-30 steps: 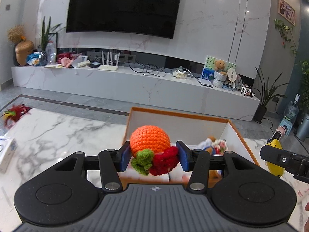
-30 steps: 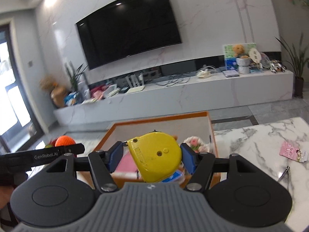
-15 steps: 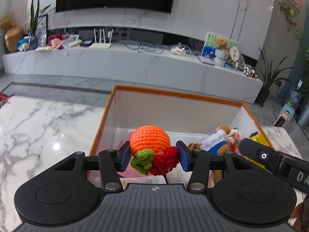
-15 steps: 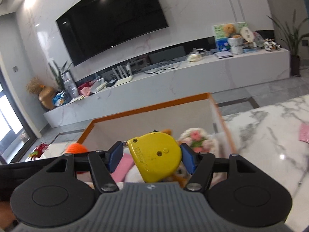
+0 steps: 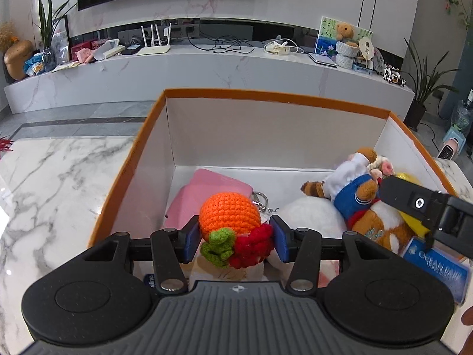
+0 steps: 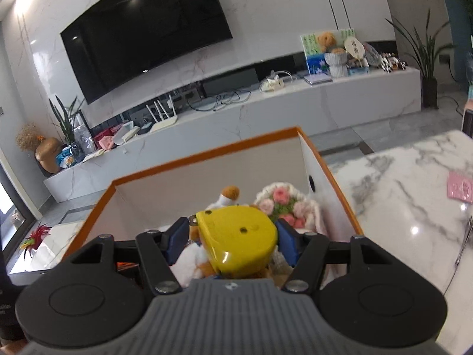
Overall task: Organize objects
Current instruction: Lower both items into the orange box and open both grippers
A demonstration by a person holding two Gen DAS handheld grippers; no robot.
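The placing step is in hand: both grippers are held over the open orange-rimmed box (image 5: 275, 97), which stands on the marble table (image 5: 59, 177). The left gripper (image 5: 233, 238) is pinched on a crocheted orange toy (image 5: 229, 214), which is carried above the near left part of the box, over a pink pouch (image 5: 207, 192) lying against the left wall. The right gripper (image 6: 233, 236) has a yellow tape measure (image 6: 239, 236) between its pads; its jaws have just been closing, and the right pad is seen against the case, though whether the left pad touches cannot be told. This piece hangs above the right side of the box, over a plush bear (image 5: 363, 201) and a knitted flower bouquet (image 6: 283, 204). The next move is judged to call for lowering each item to a free spot on the box floor, then spreading the jaws and lifting clear without dragging the toys already stowed.
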